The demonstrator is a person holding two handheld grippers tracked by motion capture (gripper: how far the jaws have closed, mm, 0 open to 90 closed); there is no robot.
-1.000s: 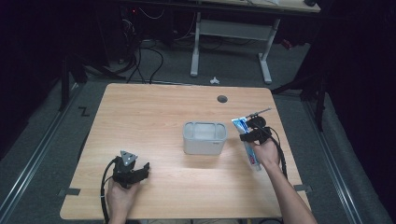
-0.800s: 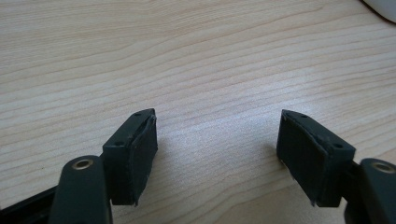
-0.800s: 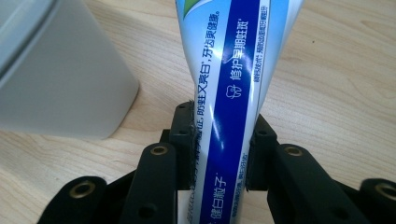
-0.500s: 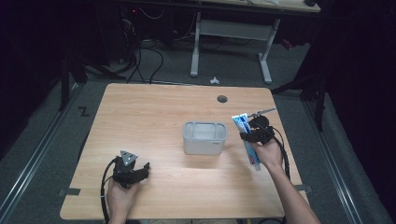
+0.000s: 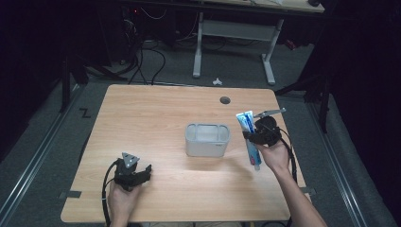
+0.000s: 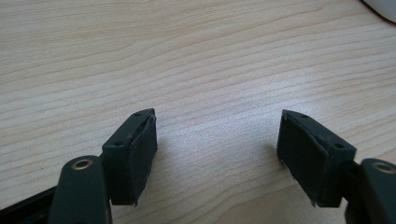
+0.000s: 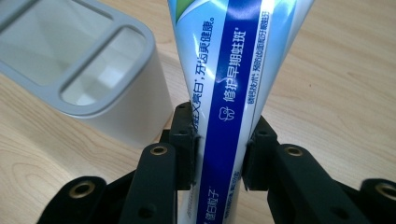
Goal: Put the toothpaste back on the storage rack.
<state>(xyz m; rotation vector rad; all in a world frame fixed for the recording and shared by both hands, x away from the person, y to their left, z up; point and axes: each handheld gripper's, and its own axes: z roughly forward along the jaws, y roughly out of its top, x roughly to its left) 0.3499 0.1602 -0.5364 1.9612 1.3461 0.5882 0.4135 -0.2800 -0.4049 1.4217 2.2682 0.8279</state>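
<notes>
Gripping the toothpaste tube (image 7: 229, 88) across its width, the right gripper (image 5: 263, 134) held it lengthwise just right of the grey holder (image 5: 207, 139); its open top probably lay up-left. The left gripper (image 6: 217, 154), jaws apart, rested on the worktop (image 5: 156, 118).

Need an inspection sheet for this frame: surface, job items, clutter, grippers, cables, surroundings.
Surface: wooden table, round grommet hole near far edge.
Job's things: toothpaste tube clamped, off the table right of grey two-compartment holder.
Clutter: nothing seen.
Grippers: right gripper shut on the tube; left gripper open, nothing between its jaws, low over bare wood.
Cables: one trails from each gripper; more on the floor beyond.
Surroundings: dark room, white desk frame behind.
</notes>
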